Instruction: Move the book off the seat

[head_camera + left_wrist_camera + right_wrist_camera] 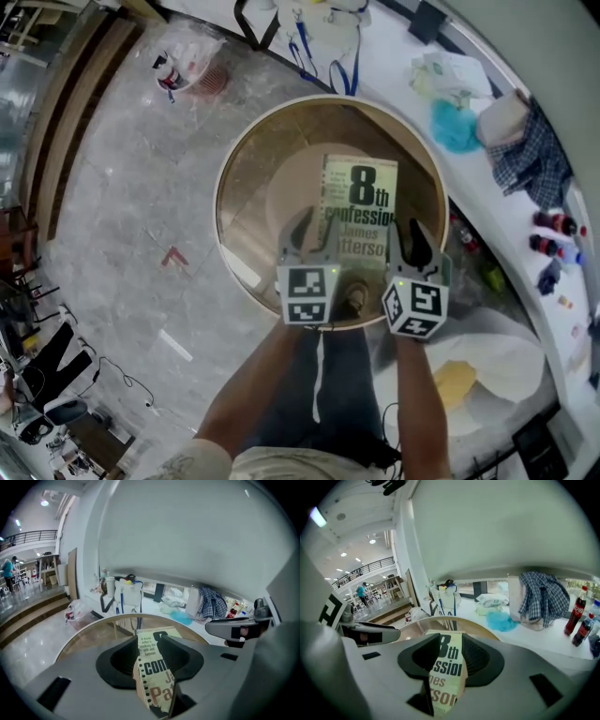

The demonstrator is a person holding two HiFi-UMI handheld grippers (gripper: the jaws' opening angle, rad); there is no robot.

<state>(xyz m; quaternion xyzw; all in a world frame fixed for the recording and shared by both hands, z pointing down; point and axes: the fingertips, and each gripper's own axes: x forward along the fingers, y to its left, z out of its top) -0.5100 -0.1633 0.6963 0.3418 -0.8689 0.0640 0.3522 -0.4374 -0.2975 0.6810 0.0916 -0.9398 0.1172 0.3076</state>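
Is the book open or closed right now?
Closed: the book shows its whole front cover; left gripper and right gripper pinch its near edge.

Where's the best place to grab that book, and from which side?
Its near short edge, coming from the person's side. The book is thin and flat, so an edge fits between the tongs. The left tongs and right tongs each pinch it near a corner, which likely keeps it level.

Grey marbled floor [122, 216] is seen at left. A white curved counter [389, 66] is noted at upper right, wooden steps [66, 131] at upper left. Ceiling lamps [44, 502] are lit.
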